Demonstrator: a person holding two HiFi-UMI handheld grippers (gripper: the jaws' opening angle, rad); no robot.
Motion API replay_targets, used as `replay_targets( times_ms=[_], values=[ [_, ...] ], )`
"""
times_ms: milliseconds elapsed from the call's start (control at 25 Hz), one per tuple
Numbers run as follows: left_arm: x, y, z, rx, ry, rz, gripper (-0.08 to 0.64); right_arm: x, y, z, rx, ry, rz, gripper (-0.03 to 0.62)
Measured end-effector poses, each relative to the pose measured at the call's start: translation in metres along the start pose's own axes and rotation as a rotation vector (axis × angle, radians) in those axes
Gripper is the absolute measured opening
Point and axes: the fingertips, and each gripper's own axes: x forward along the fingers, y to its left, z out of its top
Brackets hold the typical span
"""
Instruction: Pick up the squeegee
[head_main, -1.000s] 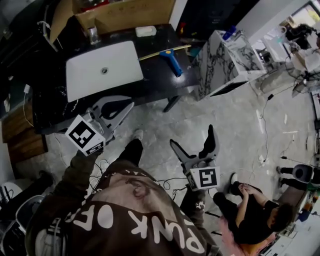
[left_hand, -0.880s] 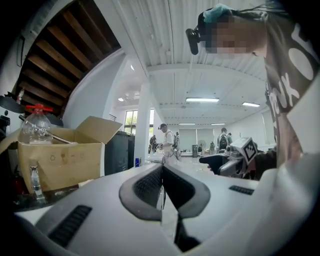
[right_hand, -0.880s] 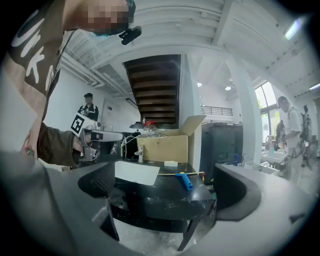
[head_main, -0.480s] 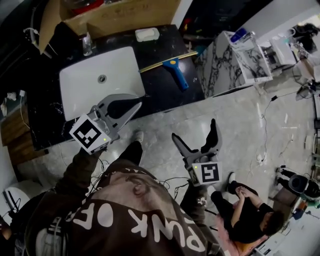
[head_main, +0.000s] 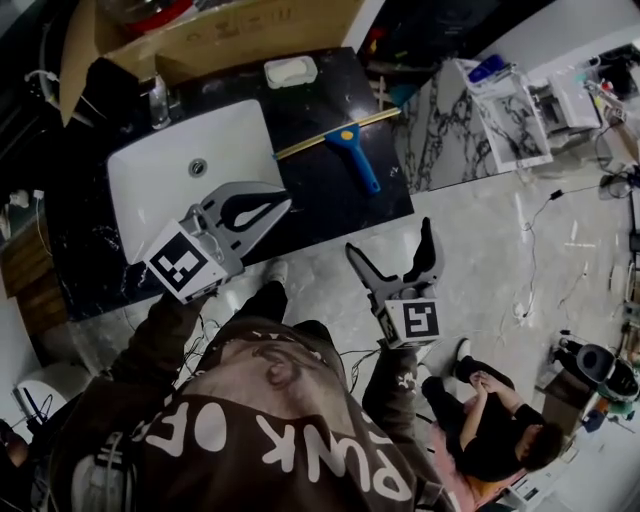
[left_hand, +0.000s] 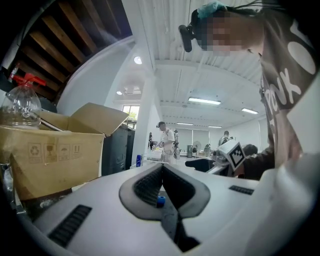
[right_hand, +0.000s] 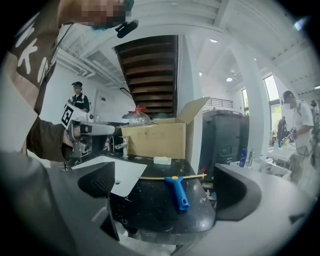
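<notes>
The squeegee (head_main: 356, 157) has a blue handle and a long yellow blade; it lies flat on the black counter (head_main: 320, 205), to the right of the white sink (head_main: 170, 170). In the right gripper view the squeegee (right_hand: 178, 191) rests ahead between the wide jaws. My right gripper (head_main: 392, 248) hangs open over the floor, short of the counter's front edge, with nothing in it (right_hand: 165, 202). The left gripper (head_main: 284, 206) is shut on nothing, its tips over the counter by the sink's near right corner. In its own view the left gripper (left_hand: 161, 169) points up and away.
A cardboard box (head_main: 240, 30) stands behind the sink, with a faucet (head_main: 158, 100) and a white soap bar (head_main: 290, 71) nearby. A marble-patterned cabinet (head_main: 450, 125) adjoins the counter on the right. A seated person (head_main: 500, 425) and cables occupy the floor at lower right.
Both grippers have come closer to the counter. The left gripper's tips now reach over its front edge beside the sink. The squeegee has not moved.
</notes>
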Motion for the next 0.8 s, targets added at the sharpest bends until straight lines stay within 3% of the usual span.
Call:
replay_targets(
  times_ms=[800],
  values=[
    [0.047,0.014,0.0,0.0,0.047,0.053,0.003,0.122,-0.064,-0.106,-0.013,0.217,0.089,0.589]
  ],
)
